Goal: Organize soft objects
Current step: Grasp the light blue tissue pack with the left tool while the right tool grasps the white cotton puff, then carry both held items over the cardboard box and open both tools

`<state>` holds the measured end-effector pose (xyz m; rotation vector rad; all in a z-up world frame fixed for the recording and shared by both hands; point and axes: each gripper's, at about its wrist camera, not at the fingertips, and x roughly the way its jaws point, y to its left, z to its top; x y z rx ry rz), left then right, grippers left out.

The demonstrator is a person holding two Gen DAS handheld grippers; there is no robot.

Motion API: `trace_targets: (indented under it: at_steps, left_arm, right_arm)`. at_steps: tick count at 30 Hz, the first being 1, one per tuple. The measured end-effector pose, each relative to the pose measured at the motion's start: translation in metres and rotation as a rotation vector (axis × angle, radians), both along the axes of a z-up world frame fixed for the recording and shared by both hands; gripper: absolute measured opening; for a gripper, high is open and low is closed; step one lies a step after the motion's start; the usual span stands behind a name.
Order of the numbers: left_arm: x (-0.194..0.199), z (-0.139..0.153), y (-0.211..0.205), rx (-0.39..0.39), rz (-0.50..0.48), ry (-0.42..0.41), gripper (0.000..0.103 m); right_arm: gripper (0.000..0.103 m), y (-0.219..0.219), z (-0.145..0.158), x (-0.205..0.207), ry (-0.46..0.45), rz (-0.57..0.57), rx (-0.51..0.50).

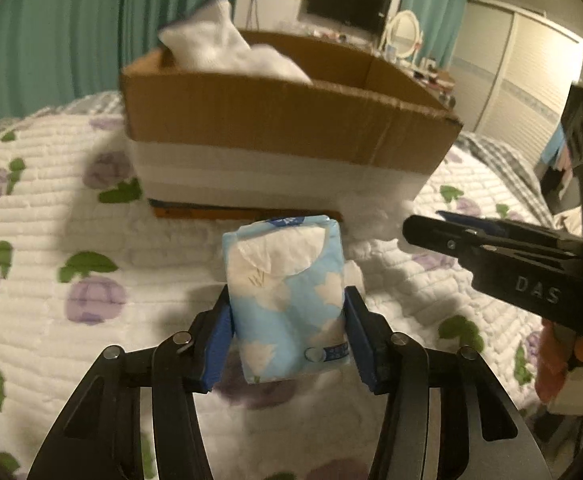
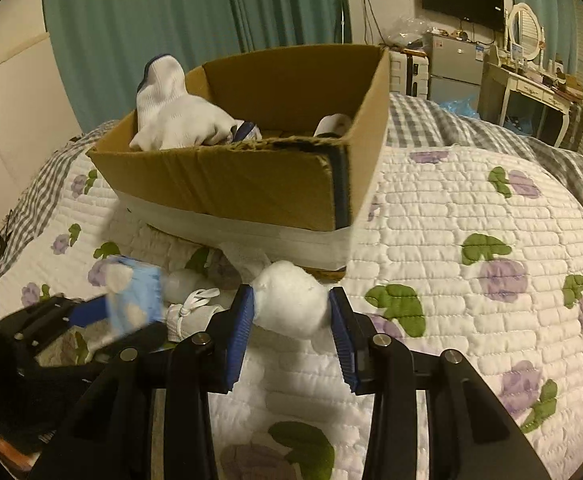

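Cardboard box (image 1: 275, 120) sits on a bed covered by a white quilt (image 1: 51, 216) printed with purple flowers and green leaves. White socks (image 2: 171, 116) with dark blue trim are heaped at the box's left end, one poking above the rim, and a small white item (image 2: 333, 123) lies near its right wall.

In the left wrist view, the left claw (image 1: 287, 332) pinches a light blue tissue pack (image 1: 287, 292) with white cloud shapes between its blue pads, the pack upright and just in front of the box. The right claw (image 2: 291, 312) squeezes a white cotton ball (image 2: 289, 300) between its pads, close to the box's near corner. Its black body enters the left wrist view from the right.

Beside the right claw, on the quilt, lie a rolled white face mask (image 2: 191, 312) with elastic loops and a pale rounded object (image 2: 183, 280) I cannot identify.
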<state>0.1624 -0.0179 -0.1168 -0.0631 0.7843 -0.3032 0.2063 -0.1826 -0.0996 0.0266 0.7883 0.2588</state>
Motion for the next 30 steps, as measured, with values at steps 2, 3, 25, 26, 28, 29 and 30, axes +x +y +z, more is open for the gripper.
trace_targets:
  at_steps: [2,3,25,26,28,29,30]
  left_arm:
    - [-0.007,0.006,0.011,-0.015,0.013,0.005,0.051]
    - [-0.012,0.01,0.017,-0.02,0.025,0.008,0.051]
    - [-0.046,0.131,0.027,0.069,0.051,-0.186,0.051]
    - [-0.041,0.14,0.025,0.073,0.043,-0.205,0.051]
    - [-0.029,0.155,0.024,0.055,0.024,-0.233,0.051]
    - [-0.021,0.161,0.023,0.045,0.018,-0.24,0.051]
    - [-0.009,0.167,0.021,0.044,0.015,-0.251,0.051]
  right_arm:
    - [0.038,-0.004,0.004,-0.005,-0.011,-0.007,0.006]
    - [0.038,-0.004,0.005,-0.007,-0.016,-0.011,0.008]
    - [0.038,0.011,0.135,-0.068,-0.285,-0.003,-0.01]
    - [0.038,0.011,0.144,-0.064,-0.295,-0.001,-0.008]
    - [0.038,0.014,0.161,-0.05,-0.323,0.0,-0.013]
    - [0.038,0.015,0.168,-0.043,-0.335,-0.002,-0.02]
    - [0.038,0.016,0.174,-0.034,-0.344,-0.002,-0.028]
